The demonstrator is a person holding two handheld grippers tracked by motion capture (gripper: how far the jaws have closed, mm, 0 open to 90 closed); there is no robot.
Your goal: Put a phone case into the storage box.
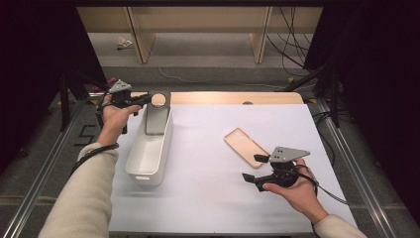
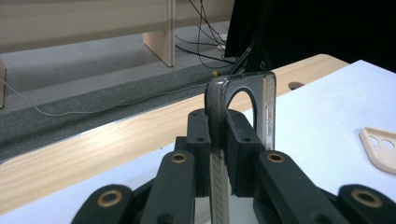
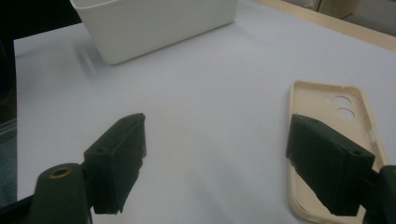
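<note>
My left gripper [image 1: 143,99] is shut on a grey translucent phone case [image 1: 156,113], which stands upright over the far end of the white bin [image 1: 148,148]. In the left gripper view the grey phone case [image 2: 243,100] rises edge-on between the two pads, its camera cut-out at the top. A beige phone case [image 1: 245,147] lies flat on the white table, inside facing up. My right gripper [image 1: 253,169] hovers just near of it, jaws wide open with nothing between them. In the right gripper view the beige phone case [image 3: 331,140] lies partly behind the right pad [image 3: 329,163].
The white tabletop [image 1: 213,188] has a wooden strip [image 1: 237,97] along its far edge. Metal rails run down both sides. Beyond the table are grey floor, cables and wooden furniture legs [image 1: 260,39]. In the right gripper view the white bin [image 3: 154,23] stands at the top.
</note>
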